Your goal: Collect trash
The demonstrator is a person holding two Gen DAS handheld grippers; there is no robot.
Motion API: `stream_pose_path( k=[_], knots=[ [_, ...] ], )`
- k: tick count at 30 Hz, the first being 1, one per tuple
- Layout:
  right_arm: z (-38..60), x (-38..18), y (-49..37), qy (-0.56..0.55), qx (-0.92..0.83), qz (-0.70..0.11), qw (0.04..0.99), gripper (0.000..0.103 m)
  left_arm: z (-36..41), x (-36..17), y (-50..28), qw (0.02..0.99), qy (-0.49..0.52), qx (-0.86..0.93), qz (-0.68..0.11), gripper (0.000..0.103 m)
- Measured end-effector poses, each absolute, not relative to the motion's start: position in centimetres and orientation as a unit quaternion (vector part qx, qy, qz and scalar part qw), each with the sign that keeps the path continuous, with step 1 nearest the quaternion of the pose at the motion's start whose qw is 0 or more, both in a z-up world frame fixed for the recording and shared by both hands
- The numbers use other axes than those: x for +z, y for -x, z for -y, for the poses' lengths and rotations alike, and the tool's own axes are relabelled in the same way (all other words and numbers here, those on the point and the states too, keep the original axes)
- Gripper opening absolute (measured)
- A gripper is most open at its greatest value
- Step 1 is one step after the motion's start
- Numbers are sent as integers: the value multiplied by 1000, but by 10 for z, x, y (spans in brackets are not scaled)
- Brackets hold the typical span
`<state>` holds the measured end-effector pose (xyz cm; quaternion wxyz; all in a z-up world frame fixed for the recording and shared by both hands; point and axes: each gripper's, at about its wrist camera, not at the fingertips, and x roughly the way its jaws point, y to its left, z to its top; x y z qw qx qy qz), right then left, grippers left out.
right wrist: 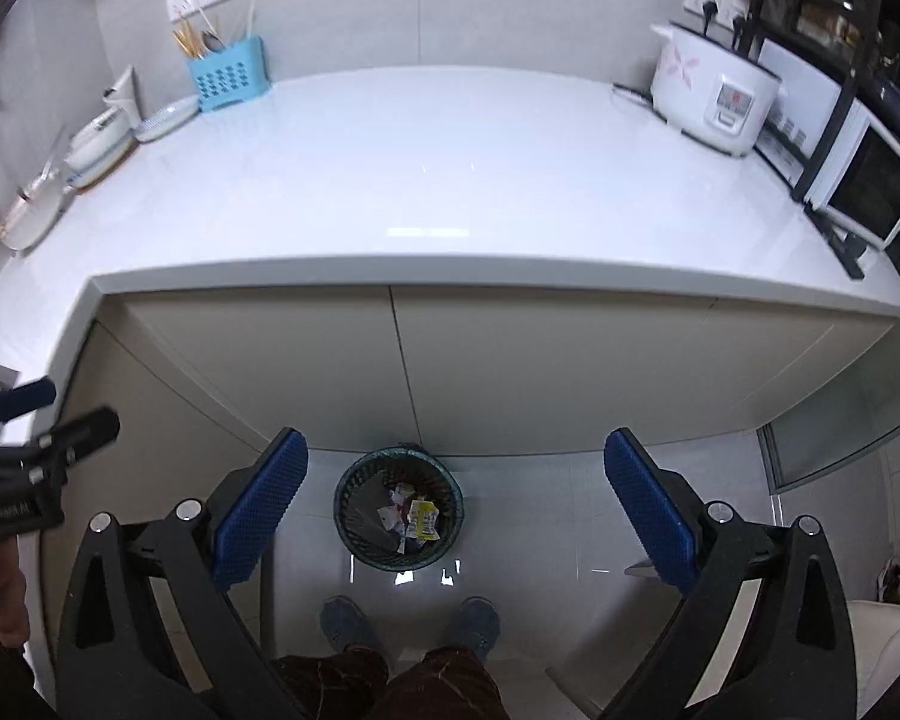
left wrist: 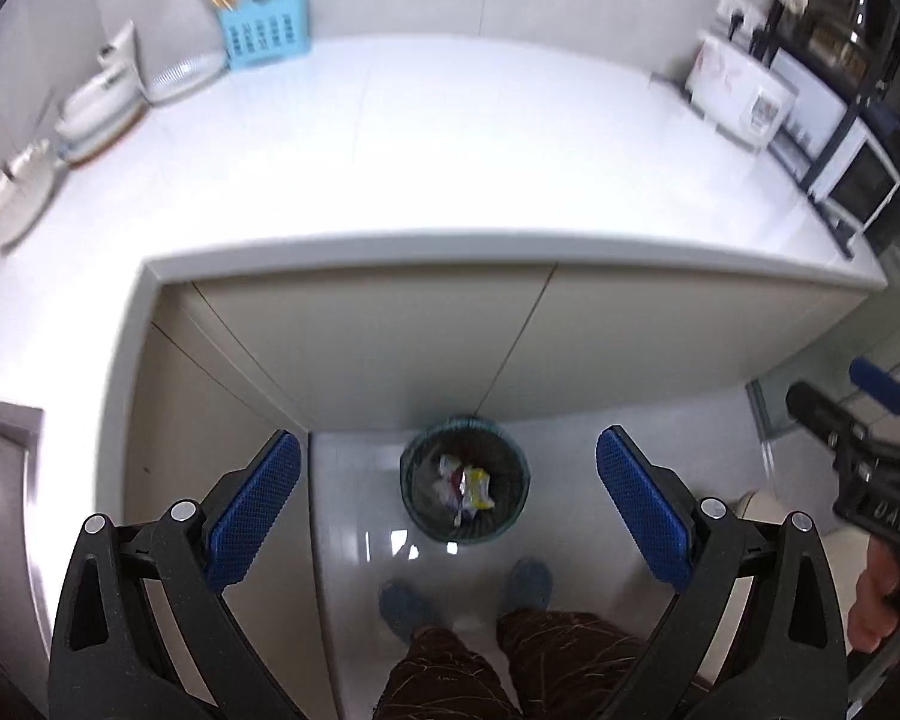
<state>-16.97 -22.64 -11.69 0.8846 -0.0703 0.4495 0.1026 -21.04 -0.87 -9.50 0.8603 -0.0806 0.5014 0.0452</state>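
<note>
Both hand-held grippers, left (left wrist: pixel 448 504) and right (right wrist: pixel 455 507), hang released and empty, above the bin (right wrist: pixel 398 509) of wrappers (right wrist: pixel 411 517) on the floor; the surface (right wrist: pixel 426 180) beyond shows no trash.

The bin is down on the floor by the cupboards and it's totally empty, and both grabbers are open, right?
Not quite. The bin is not empty: the right wrist view shows wrappers lying inside it, one of them yellow. The rest is right: it stands on the floor in front of the cupboards, and the left gripper and the right gripper both have their fingers spread open, holding nothing.
</note>
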Motion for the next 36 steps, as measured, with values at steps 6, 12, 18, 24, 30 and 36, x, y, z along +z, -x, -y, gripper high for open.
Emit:
stream_pose_path(
  k=[6, 12, 18, 24, 30, 36],
  knots=[
    [234, -66, 180, 48, 118, -433, 893, 95, 15, -46, 217, 875, 69, 50, -476, 97],
    [231, -30, 177, 43, 127, -411, 902, 95, 16, -17, 218, 883, 77, 49, -461, 97],
    [230, -11, 172, 56, 128, -401, 905, 95, 26, -1, 217, 887, 76, 46, -453, 97],
    [227, -12, 171, 58, 131, -405, 903, 95, 26, -5, 217, 885, 77, 52, -456, 97],
    [225, -14, 169, 58, 134, -409, 901, 95, 23, -4, 217, 885, 81, 59, -455, 97],
    [227, -16, 167, 54, 134, -415, 898, 95, 25, -3, 214, 887, 79, 59, -451, 97]
  ],
)
